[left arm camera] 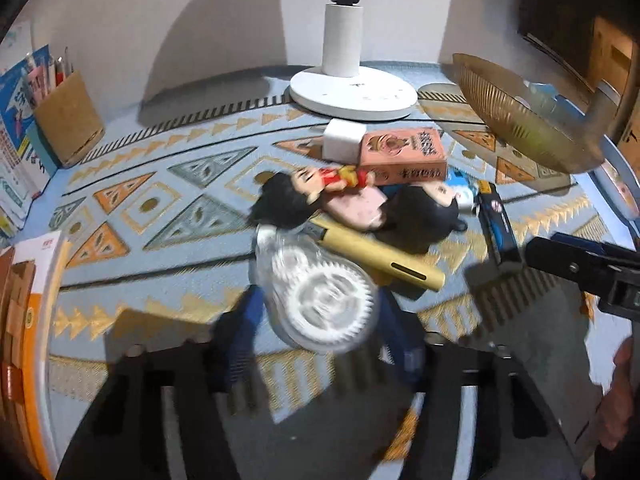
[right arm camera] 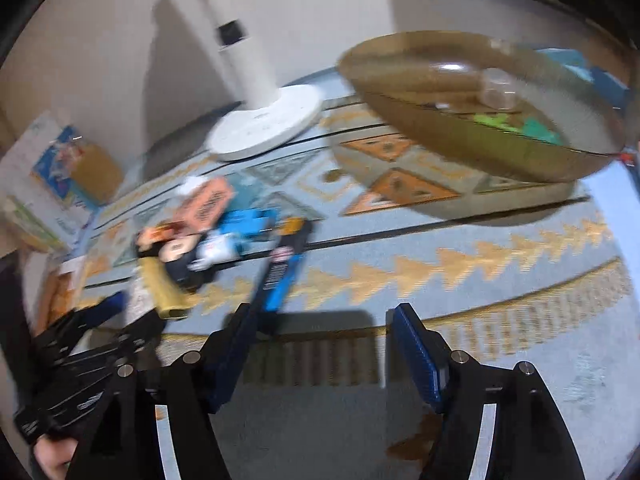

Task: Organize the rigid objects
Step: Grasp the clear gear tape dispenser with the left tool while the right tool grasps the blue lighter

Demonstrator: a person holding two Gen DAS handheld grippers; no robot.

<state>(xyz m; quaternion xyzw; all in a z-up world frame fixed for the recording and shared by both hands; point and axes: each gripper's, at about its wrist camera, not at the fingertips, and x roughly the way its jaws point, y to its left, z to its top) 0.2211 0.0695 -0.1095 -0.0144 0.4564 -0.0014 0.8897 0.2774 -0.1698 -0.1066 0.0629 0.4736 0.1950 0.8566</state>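
My left gripper (left arm camera: 320, 316) is shut on a clear correction tape dispenser (left arm camera: 320, 300) with white gears, held just above the patterned cloth. Behind it lies a pile: a yellow pen-like stick (left arm camera: 376, 254), two dark-haired figurines (left arm camera: 288, 196), a pink box (left arm camera: 404, 154), a white cube (left arm camera: 342, 140) and a blue-black pack (left arm camera: 498, 224). My right gripper (right arm camera: 324, 328) is open and empty over the cloth, its left finger close to the blue-black pack (right arm camera: 286, 268). An amber glass bowl (right arm camera: 480, 120) holding small items stands at the right; it also shows in the left wrist view (left arm camera: 520, 116).
A white lamp base (left arm camera: 352, 88) stands at the back centre. A brown pen holder (left arm camera: 68, 116) and books (left arm camera: 16, 132) sit at the left. An orange-white box (left arm camera: 36, 320) lies at the left edge. The right gripper shows at the right of the left wrist view (left arm camera: 584, 264).
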